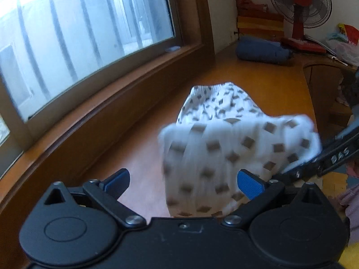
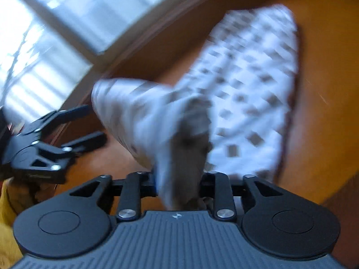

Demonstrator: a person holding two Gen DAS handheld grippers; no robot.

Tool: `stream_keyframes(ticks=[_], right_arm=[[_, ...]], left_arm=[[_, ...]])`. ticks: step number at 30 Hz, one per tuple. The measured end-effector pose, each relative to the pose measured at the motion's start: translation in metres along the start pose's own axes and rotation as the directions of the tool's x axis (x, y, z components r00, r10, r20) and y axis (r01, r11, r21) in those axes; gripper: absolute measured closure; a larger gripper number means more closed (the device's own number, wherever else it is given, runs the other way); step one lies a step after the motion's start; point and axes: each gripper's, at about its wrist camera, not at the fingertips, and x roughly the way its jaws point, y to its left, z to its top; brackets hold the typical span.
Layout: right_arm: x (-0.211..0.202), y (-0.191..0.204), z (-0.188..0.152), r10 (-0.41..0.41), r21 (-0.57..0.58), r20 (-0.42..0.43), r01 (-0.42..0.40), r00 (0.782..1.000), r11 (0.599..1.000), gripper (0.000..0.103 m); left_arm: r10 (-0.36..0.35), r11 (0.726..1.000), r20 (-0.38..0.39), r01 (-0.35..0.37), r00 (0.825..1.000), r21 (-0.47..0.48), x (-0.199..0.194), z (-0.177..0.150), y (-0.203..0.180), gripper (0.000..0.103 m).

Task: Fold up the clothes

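One white patterned garment (image 1: 224,139) half-lifted off the wooden desk (image 1: 143,134).

Right gripper (image 2: 179,186) pinches its raised, bunched end; left gripper (image 1: 182,182), fingers spread and holding nothing, sits beside it. Beyond the garment: blue bundle (image 1: 261,49), red fan (image 1: 300,6).

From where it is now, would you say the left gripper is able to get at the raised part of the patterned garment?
Probably yes: the left gripper is open, and the raised fold of the garment hangs just ahead between its fingers, with nothing between.
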Motion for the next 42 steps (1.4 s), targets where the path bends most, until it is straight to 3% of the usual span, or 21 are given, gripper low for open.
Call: stream_keyframes(ticks=[5,9,11,15,17,19,21,23,29,30,32,33,37,39,40,42], right_arm=[[0.001,-0.010,0.009,0.004,0.107,-0.021,-0.002,1.000,0.994,0.069],[-0.006,0.001,0.011,-0.090,0.083,-0.050,0.094,0.995,0.992,0.065],[-0.020,0.004,0.011,-0.186,0.051,-0.028,0.187,0.982,0.981,0.048],[-0.049,0.018,0.004,-0.312,-0.073,0.152,0.325,0.938,0.943,0.047],[-0.051,0.023,0.002,-0.302,-0.121,0.226,0.334,0.926,0.935,0.047],[-0.041,0.020,0.002,-0.261,-0.140,0.249,0.301,0.933,0.943,0.047],[-0.019,0.014,0.001,-0.280,-0.165,0.201,0.314,0.939,0.935,0.047],[0.011,0.009,-0.001,-0.367,-0.236,0.170,0.399,0.915,0.886,0.045],[-0.013,0.013,-0.012,-0.334,-0.244,0.242,0.390,0.911,0.888,0.043],[-0.020,0.018,-0.019,-0.331,-0.278,0.269,0.402,0.904,0.872,0.041],[-0.026,0.033,-0.032,-0.333,-0.404,0.313,0.442,0.889,0.801,0.025],[-0.027,0.042,-0.042,-0.339,-0.486,0.331,0.467,0.881,0.739,0.023],[-0.022,0.069,-0.081,-0.337,-0.785,0.342,0.464,0.877,0.411,0.022],[-0.008,0.070,-0.093,-0.342,-0.844,0.353,0.454,0.871,0.285,0.023],[-0.002,0.069,-0.097,-0.342,-0.862,0.356,0.447,0.870,0.241,0.026],[0.008,0.065,-0.094,-0.362,-0.864,0.336,0.438,0.870,0.251,0.036]], left_arm=[[-0.067,0.997,-0.024,0.068,0.997,0.028,0.047,0.018,-0.004,0.001],[-0.043,0.998,-0.129,0.049,0.991,0.042,0.084,0.014,-0.007,0.000],[-0.049,0.998,-0.150,0.053,0.987,0.020,0.091,0.011,-0.005,0.000],[-0.073,0.997,-0.154,0.069,0.985,-0.032,0.096,0.009,0.002,0.000],[-0.078,0.996,-0.158,0.071,0.984,-0.049,0.097,0.008,0.004,0.000],[-0.072,0.997,-0.158,0.065,0.985,-0.049,0.095,0.007,0.003,0.000],[-0.064,0.997,-0.157,0.058,0.985,-0.047,0.092,0.007,0.002,0.000],[-0.051,0.998,-0.157,0.045,0.986,-0.045,0.082,0.005,0.004,0.000],[-0.044,0.999,-0.186,0.038,0.982,-0.035,0.046,-0.020,0.011,0.000],[-0.044,0.999,-0.197,0.038,0.979,-0.035,0.043,-0.026,0.010,0.000],[-0.044,0.999,-0.217,0.037,0.975,-0.036,0.041,-0.035,0.006,0.000],[-0.049,0.998,-0.223,0.042,0.974,-0.039,0.041,-0.037,0.003,0.000],[-0.077,0.996,-0.235,0.067,0.969,-0.054,0.049,-0.041,-0.006,0.000],[-0.091,0.995,-0.229,0.080,0.969,-0.056,0.053,-0.038,-0.009,0.000],[-0.095,0.995,-0.226,0.084,0.970,-0.058,0.054,-0.037,-0.010,0.000],[-0.105,0.994,-0.220,0.095,0.970,-0.058,0.055,-0.035,-0.012,0.000]])
